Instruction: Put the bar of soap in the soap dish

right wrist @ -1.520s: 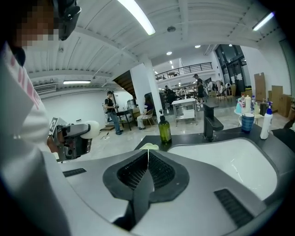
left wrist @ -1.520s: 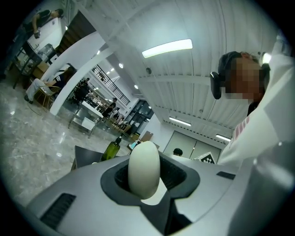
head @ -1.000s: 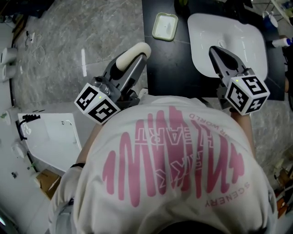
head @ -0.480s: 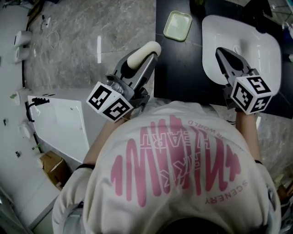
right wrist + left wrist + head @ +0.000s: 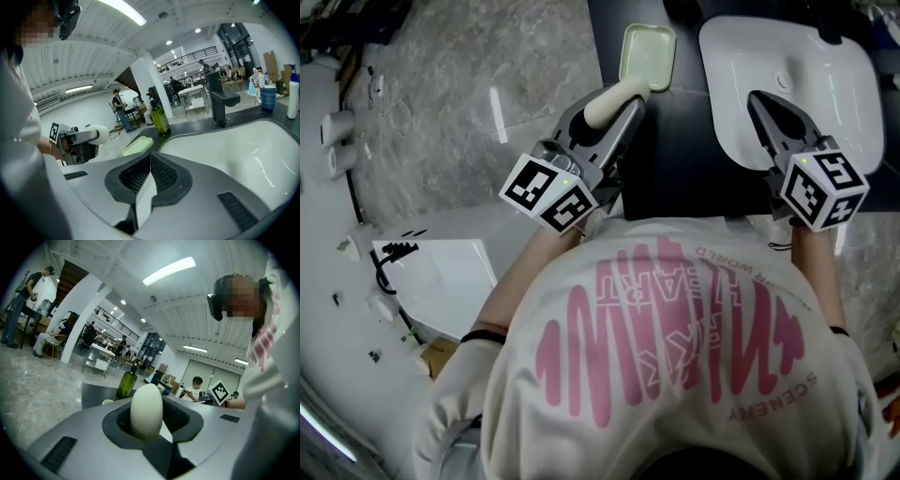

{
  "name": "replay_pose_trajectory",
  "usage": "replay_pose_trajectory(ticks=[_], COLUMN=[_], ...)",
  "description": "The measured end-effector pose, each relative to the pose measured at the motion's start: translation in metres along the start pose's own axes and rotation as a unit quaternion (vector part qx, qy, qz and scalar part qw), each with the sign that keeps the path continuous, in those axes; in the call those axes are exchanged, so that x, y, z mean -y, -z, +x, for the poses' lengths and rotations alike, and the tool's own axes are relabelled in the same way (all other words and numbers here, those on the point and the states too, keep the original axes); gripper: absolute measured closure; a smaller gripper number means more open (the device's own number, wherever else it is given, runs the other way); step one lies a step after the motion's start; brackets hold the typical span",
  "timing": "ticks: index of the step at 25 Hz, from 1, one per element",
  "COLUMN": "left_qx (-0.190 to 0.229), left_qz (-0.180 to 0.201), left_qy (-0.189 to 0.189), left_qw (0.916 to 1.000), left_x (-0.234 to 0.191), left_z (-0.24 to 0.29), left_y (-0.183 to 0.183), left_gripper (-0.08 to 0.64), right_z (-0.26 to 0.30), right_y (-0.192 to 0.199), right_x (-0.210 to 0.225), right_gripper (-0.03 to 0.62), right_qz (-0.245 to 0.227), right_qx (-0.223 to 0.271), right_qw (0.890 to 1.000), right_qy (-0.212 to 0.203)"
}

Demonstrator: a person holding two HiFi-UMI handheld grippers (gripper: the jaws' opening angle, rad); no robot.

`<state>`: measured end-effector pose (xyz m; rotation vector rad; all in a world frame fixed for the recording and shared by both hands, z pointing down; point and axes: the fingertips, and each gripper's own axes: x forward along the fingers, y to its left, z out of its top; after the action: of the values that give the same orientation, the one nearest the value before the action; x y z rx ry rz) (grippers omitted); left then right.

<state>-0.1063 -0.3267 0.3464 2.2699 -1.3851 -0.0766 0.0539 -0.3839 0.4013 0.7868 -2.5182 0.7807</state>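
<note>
A cream oval bar of soap sticks out of my left gripper, which is shut on it. The soap's tip is just short of the near edge of the pale green soap dish on the black counter. In the left gripper view the soap stands upright between the jaws. My right gripper hangs over the white sink, jaws shut with nothing in them. The right gripper view shows the dish and the soap off to the left.
A green glass bottle stands on the counter behind the dish. A black tap rises at the sink's back. Bottles and a blue cup stand at the far right. Grey marble floor lies left of the counter.
My left gripper has carried the soap forward and right, from beside the counter's edge to just short of the dish. The right gripper has stayed over the sink.
</note>
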Motion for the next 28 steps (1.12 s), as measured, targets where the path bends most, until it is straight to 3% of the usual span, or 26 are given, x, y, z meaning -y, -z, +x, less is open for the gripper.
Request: replay_pose_trajectory(ticks=[12, 21, 28], left_qx=[-0.064, -0.11, -0.123], left_qz=[0.024, 0.139, 0.155], left_qy=[0.053, 0.073, 0.08], left_qw=[0.9963, 0.9815, 0.9769], left_x=[-0.041, -0.052, -0.064], left_z=[0.057, 0.085, 0.096], left_y=[0.017, 0.031, 0.037], left_gripper=[0.446, 0.446, 0.446], right_z=[0.013, 0.013, 0.016], right_y=[0.024, 0.027, 0.032], right_x=[0.014, 0.027, 0.029], right_gripper=[0.574, 0.574, 0.575], right_qz=[0.051, 0.072, 0.084], right_qx=[-0.018, -0.016, -0.017], right_qw=[0.998, 0.995, 0.994], right_qy=[0.041, 0.069, 0.073])
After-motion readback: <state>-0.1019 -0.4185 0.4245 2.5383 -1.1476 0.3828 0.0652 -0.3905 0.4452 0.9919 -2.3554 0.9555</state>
